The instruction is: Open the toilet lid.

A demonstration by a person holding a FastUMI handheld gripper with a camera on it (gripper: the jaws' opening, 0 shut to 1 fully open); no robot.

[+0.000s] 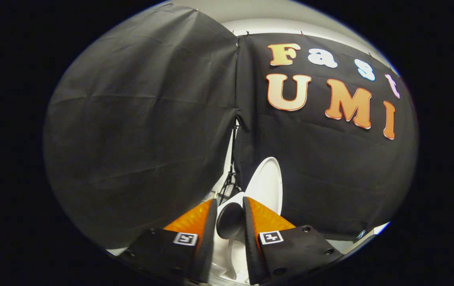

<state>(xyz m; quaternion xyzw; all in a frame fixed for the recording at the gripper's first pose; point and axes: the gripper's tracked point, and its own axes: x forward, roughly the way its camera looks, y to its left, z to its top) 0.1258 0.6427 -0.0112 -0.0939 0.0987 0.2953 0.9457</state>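
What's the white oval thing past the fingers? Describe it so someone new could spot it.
Start at the black cloth wall and follow its centre seam down to the gap at the bottom. Just right of that gap, beyond the orange fingers of the gripper, stands the toilet lid, raised. It is the only smooth white oval against the dark cloth; the grey rounded part between the fingers is darker.

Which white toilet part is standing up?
The oval lid, upright beyond the tool, whose fingers flank a dark round knob; the white part below lies low.
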